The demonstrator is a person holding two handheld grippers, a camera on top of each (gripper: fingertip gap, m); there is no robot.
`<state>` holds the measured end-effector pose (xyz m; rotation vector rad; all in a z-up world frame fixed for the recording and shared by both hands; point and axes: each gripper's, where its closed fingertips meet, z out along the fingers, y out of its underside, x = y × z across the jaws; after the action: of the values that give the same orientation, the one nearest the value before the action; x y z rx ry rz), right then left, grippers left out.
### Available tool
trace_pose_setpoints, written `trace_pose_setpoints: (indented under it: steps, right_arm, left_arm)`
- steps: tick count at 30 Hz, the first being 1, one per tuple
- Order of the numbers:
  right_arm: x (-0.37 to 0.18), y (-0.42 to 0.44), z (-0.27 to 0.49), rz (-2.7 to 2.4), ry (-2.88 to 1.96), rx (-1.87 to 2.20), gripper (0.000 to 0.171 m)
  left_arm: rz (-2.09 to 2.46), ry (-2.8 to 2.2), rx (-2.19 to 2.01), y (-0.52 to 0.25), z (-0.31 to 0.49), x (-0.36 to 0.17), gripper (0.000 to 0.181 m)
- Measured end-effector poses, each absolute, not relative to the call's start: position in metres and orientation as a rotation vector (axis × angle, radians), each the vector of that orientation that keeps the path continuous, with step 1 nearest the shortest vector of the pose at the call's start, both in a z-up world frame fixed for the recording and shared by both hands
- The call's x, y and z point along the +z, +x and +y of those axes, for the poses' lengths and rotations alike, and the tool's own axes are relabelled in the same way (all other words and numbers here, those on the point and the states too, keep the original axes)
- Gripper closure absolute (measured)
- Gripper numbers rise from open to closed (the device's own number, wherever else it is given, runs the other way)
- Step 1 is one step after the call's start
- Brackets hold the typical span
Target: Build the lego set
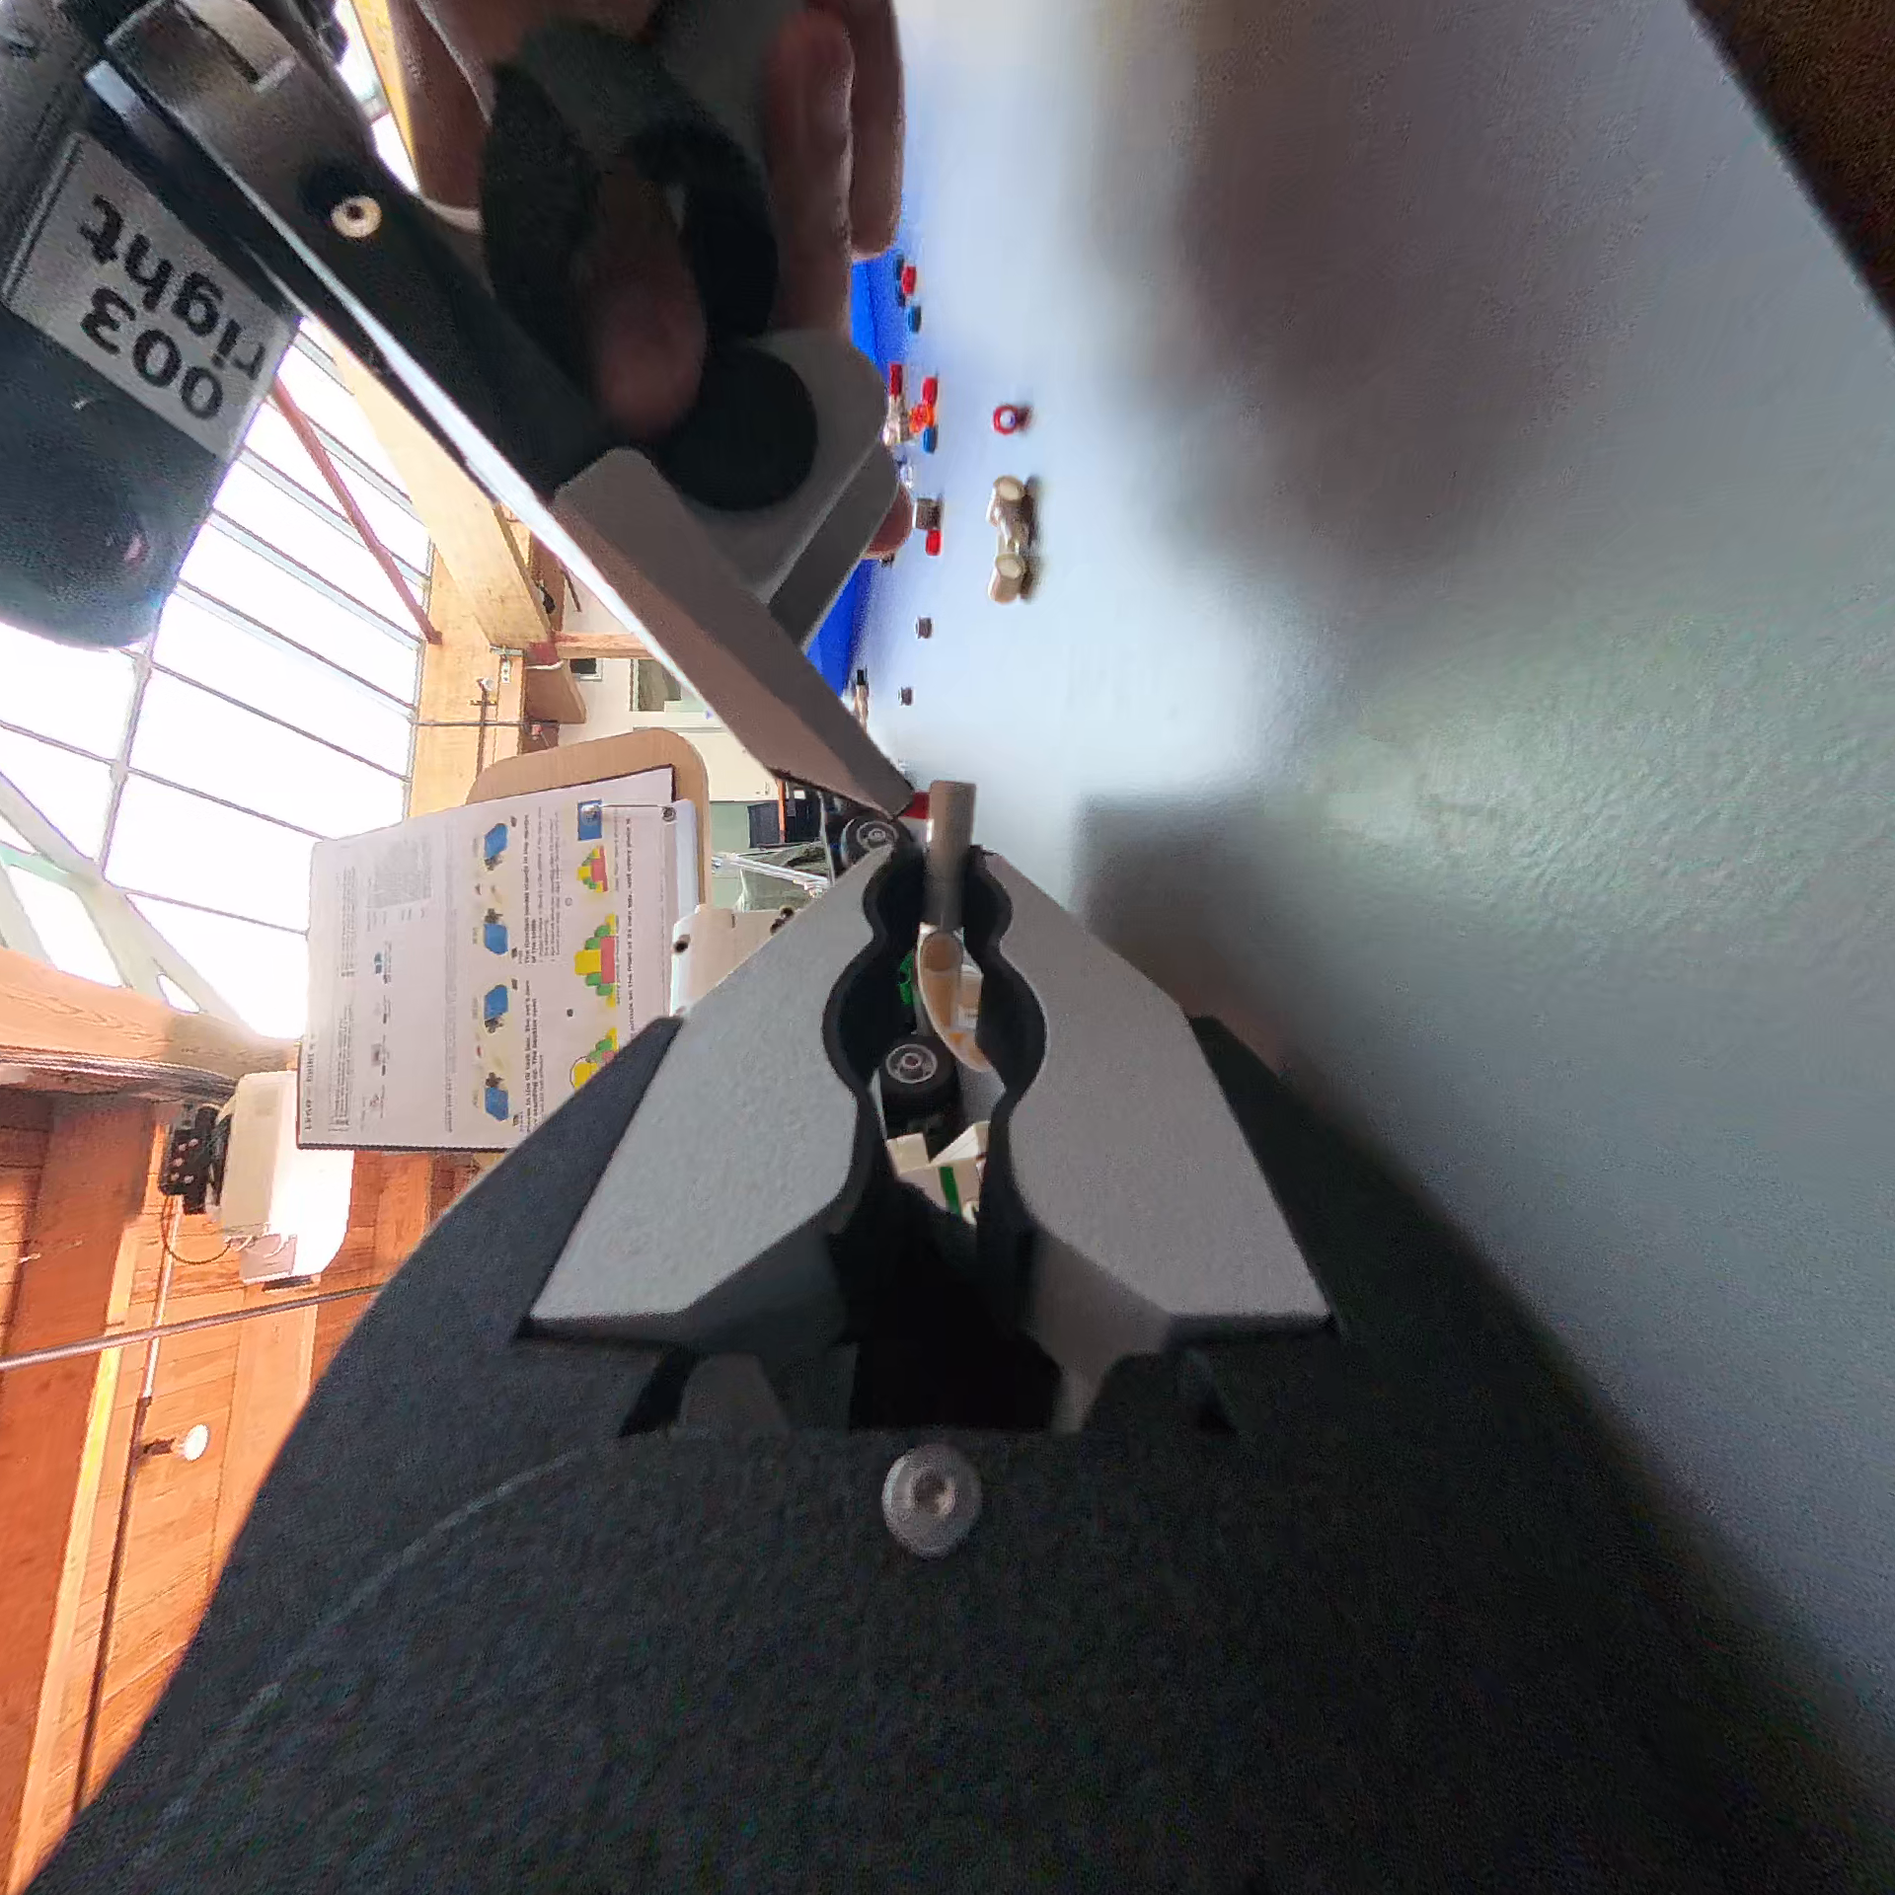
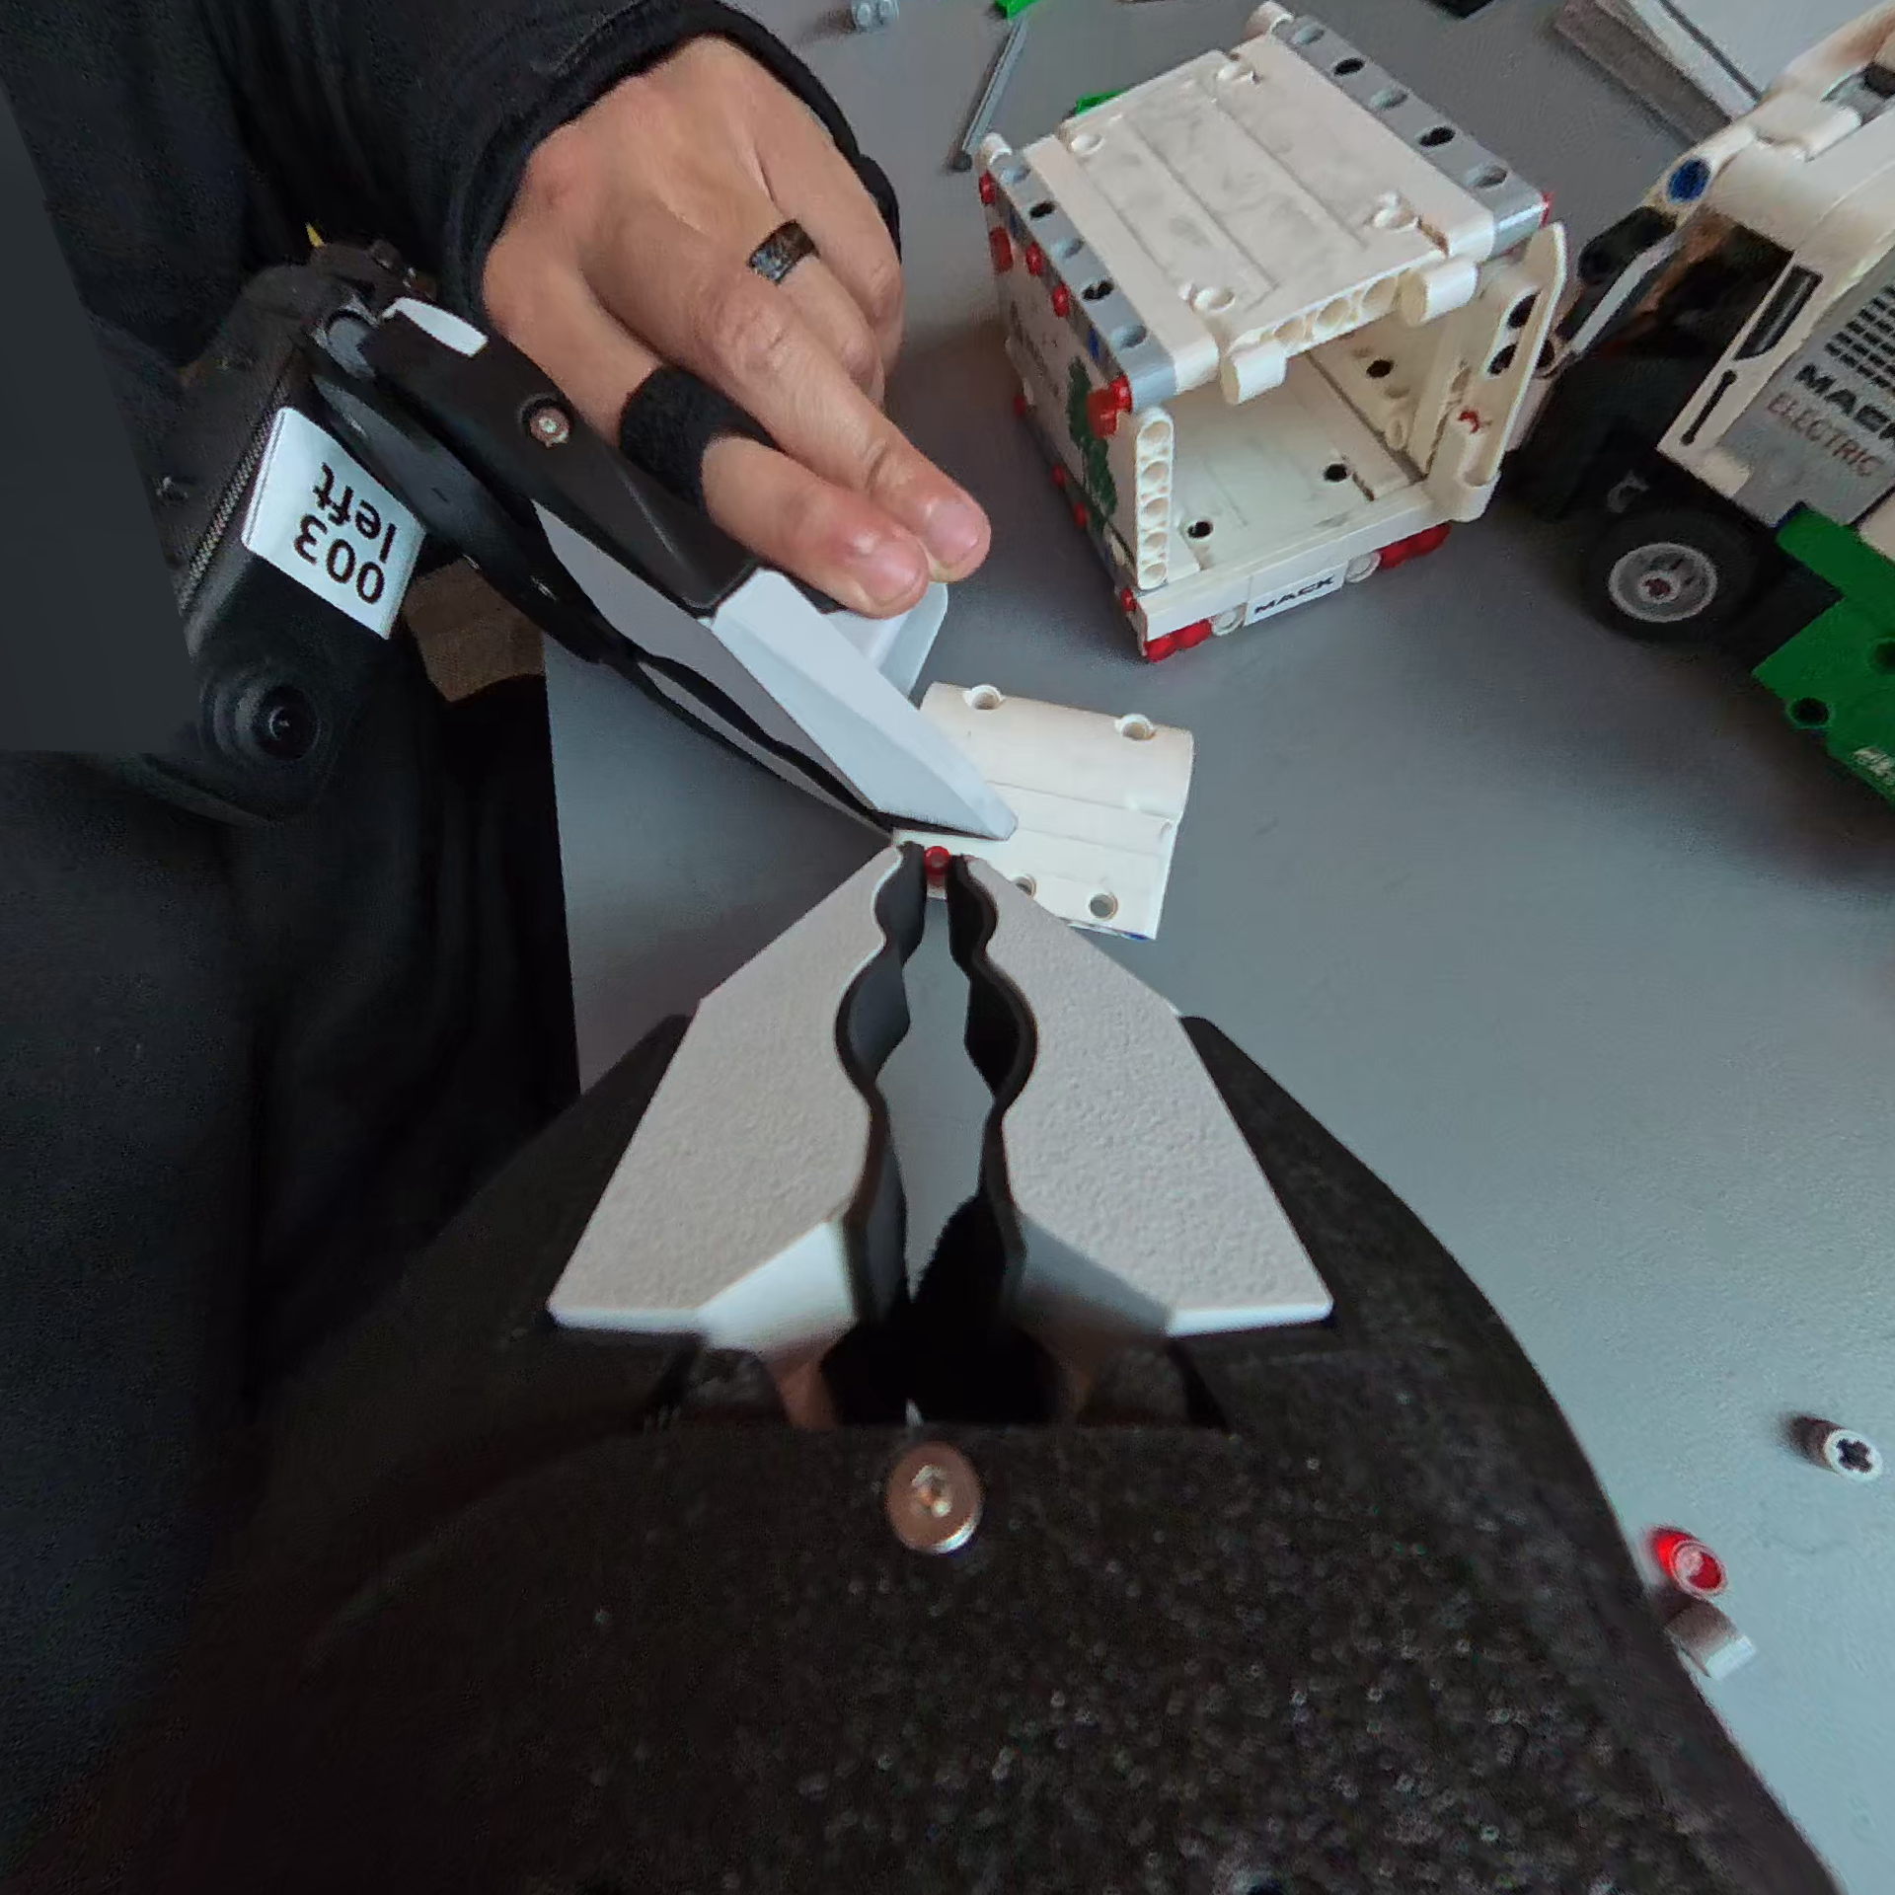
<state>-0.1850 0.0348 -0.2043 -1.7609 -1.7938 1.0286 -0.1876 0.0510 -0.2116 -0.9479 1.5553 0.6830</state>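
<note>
Right gripper (image 2: pixel 935 867) pinches a red pin (image 2: pixel 936 859) against the white panel (image 2: pixel 1077 800) clamped in left gripper (image 1: pixel 949 872).

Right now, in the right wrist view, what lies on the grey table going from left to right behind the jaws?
Small white panel piece → open white box-shaped body → white truck cab with a grey wheel → green piece at the right edge.

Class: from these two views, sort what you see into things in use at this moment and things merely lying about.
In use:
- small red peg, pinched by right gripper
- white ribbed plastic panel, held by left gripper

Lying about:
- white boxy truck body
- white and green truck cab
- loose red stud
</note>
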Motion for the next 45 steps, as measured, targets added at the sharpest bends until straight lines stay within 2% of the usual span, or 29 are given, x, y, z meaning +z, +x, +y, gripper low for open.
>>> trace_pose_setpoints:
  steps: [18, 28, 33, 37, 45]
  right_arm:
    - [-0.201, -0.186, 0.038, -1.663, -1.759, 1.151, 0.168]
    - [-0.190, -0.187, 0.039, -1.501, -1.758, 1.385, 0.169]
    - [-0.194, -0.187, 0.039, -1.538, -1.783, 1.334, 0.168]
    - [-0.197, -0.186, 0.041, -1.651, -1.737, 1.082, 0.168]
    - [-0.207, -0.187, 0.046, -1.670, -1.760, 0.939, 0.168]
  left_arm:
    - [1.487, -1.116, 0.501, -0.187, 0.053, -0.210, 0.176]
    - [1.429, -1.192, 0.381, -0.187, 0.053, -0.202, 0.175]
    - [1.461, -1.115, 0.505, -0.187, 0.054, -0.204, 0.176]
    - [1.470, -1.100, 0.554, -0.188, 0.056, -0.205, 0.176]
    - [1.487, -1.198, 0.486, -0.189, 0.059, -0.216, 0.175]
